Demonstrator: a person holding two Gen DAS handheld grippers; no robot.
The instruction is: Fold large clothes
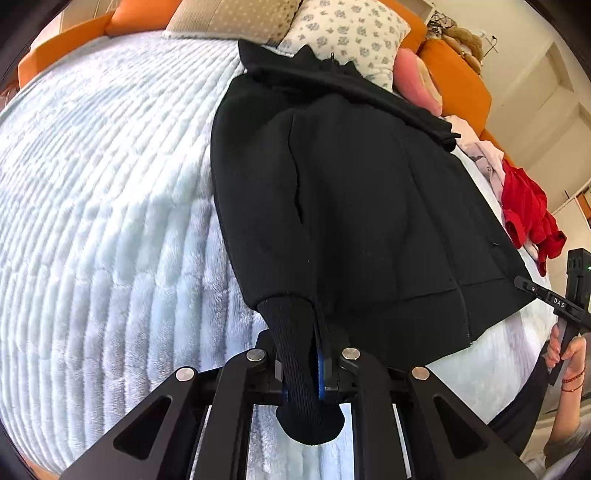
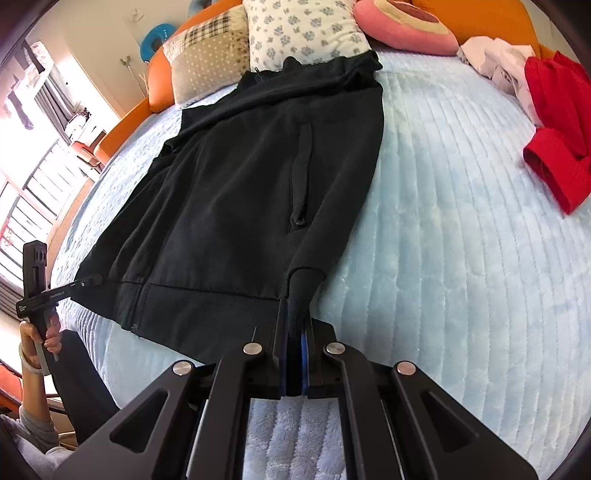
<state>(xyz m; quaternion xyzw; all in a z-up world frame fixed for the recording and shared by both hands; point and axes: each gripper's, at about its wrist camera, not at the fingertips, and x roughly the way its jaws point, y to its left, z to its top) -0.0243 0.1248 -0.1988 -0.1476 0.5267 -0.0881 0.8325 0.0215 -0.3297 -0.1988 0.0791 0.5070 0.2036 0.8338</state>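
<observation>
While a pale blue ribbed bedspread (image 2: 461, 221) covers the whole bed, the black zip jacket (image 2: 240, 177) lies flat along its middle, collar at the far pillows (image 2: 303, 33), hem at the near edge. A red garment (image 2: 557, 147) sits far right. The left gripper (image 1: 317, 365) is clamped on one ribbed cuff (image 1: 295, 350). The right gripper (image 2: 295, 362) pinches the other cuff (image 2: 301, 291).

We see a bed under a pale blue ribbed blanket (image 2: 461, 229), framed by an orange headboard (image 2: 491, 22) with pillows (image 2: 303, 29) at its far end. Bright windows (image 2: 22, 177) glow at left; cream walls (image 1: 535, 110) rise at right.
</observation>
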